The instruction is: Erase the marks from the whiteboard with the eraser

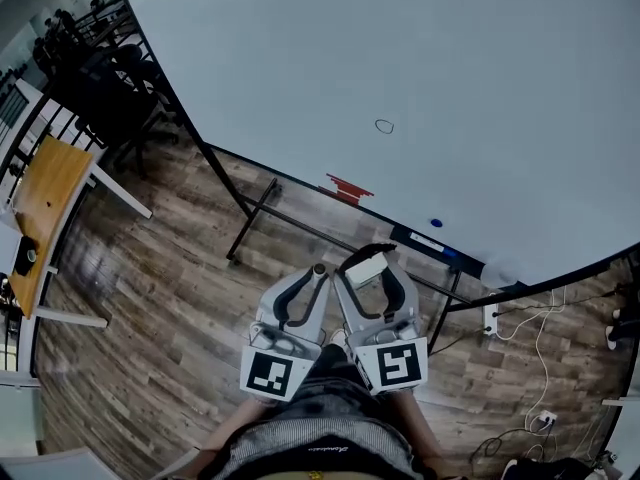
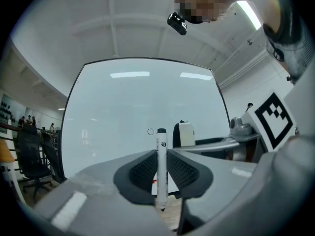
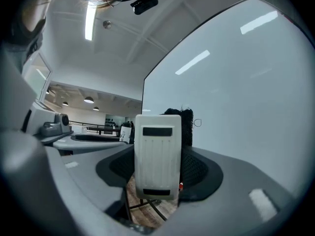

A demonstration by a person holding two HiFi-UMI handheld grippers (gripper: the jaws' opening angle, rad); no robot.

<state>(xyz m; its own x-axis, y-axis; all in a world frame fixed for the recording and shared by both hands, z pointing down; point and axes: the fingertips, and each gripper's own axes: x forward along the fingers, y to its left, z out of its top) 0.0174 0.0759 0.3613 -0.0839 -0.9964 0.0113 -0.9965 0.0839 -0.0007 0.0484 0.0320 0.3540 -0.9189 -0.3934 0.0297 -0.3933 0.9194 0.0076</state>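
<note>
office, wood floor, desks + chairs off to the left. big whiteboard point(image 1: 450, 68) on a black stand fills the upper right of the head view. board mostly clean: one small loop mark point(image 1: 384, 126) mid-board. red patch point(image 1: 348, 187) near the lower edge, can't tell if ink or an object.

both grippers low, close to the body, side by side, well apart from the board.
- left gripper point(image 1: 318, 270): clamped on a marker point(image 2: 161, 166), upright between the pads, tip down. not needed for this job.
- right gripper point(image 1: 372, 258): clamped on the eraser point(image 3: 156, 154), white back toward the cam, dark felt on its far right side. long axis runs along the jaws.

key relation: mark lies ahead + up from the right gripper, a little to its right in the head view. in the right gripper view it sits just beside the felt edge, board on that same side. judgement: right hand does the reach, fwd + up, felt turned flat to the board. wipe not yet begun.
</note>
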